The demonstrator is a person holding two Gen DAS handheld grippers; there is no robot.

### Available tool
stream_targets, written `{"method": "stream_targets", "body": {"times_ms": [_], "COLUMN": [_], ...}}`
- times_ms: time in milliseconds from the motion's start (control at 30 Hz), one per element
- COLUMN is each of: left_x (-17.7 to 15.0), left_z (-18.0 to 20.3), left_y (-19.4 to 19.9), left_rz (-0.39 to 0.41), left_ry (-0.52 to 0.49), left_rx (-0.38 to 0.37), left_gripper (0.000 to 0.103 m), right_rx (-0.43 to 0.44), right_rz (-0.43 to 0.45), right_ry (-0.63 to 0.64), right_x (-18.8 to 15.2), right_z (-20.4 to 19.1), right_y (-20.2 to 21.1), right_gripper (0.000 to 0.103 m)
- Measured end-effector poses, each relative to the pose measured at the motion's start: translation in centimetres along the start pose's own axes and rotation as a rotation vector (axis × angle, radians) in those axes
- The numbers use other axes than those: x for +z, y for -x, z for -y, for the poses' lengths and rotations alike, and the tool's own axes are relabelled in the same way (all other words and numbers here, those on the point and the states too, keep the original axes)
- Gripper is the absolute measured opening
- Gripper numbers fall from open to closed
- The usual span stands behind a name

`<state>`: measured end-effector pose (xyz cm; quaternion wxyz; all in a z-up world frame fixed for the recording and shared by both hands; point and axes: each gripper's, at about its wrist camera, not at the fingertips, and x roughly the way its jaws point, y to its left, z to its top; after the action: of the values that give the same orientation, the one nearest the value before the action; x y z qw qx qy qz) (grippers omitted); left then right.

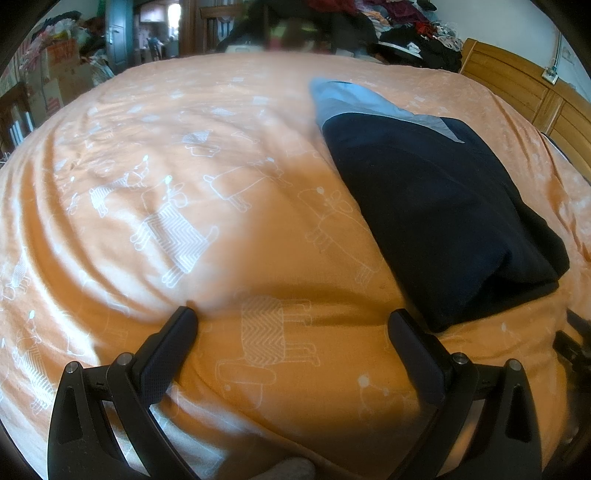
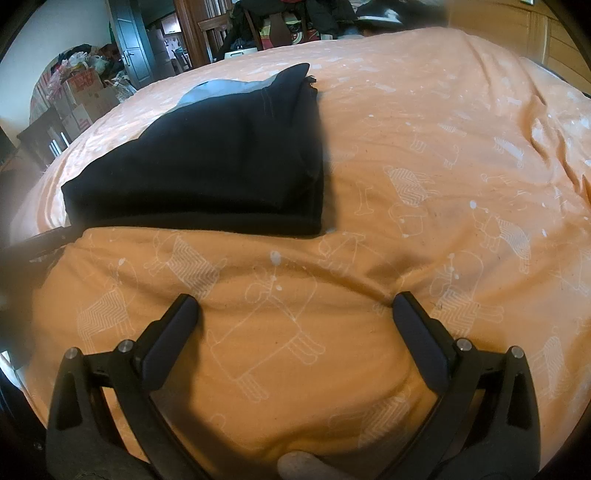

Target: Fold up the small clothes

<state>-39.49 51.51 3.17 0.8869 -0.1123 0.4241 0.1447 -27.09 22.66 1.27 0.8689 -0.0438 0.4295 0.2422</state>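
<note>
A dark navy garment (image 1: 436, 206) with a light blue part at its far end lies folded into a rough rectangle on the orange bedspread (image 1: 184, 166). In the left wrist view it sits ahead and to the right of my left gripper (image 1: 293, 326), whose right finger tip is close to its near corner. That gripper is open and holds nothing. In the right wrist view the same garment (image 2: 221, 158) lies ahead and to the left. My right gripper (image 2: 295, 310) is open over bare bedspread (image 2: 424, 166), short of the garment's near edge.
A wooden headboard (image 1: 532, 92) borders the bed on the right. Heaps of clothes (image 1: 388, 26) lie past the far edge. Cardboard boxes (image 2: 85, 96), a chair and a door stand beyond the bed's left side. The bedspread is wrinkled with a white animal print.
</note>
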Motion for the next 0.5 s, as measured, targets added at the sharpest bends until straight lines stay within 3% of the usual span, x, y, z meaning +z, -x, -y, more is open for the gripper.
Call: {"method": "stream_targets", "body": {"times_ms": [500], "left_x": [0.02], "left_z": [-0.03], "left_y": [-0.03], "left_rz": [0.0], "left_ry": [0.0], "left_rx": [-0.002], "left_gripper": [0.103], "right_rx": [-0.002], "right_rz": [-0.001], "right_ry": [0.002], "right_x": [0.02], "right_z": [0.01], "right_y": [-0.08], "right_gripper": [0.103]}}
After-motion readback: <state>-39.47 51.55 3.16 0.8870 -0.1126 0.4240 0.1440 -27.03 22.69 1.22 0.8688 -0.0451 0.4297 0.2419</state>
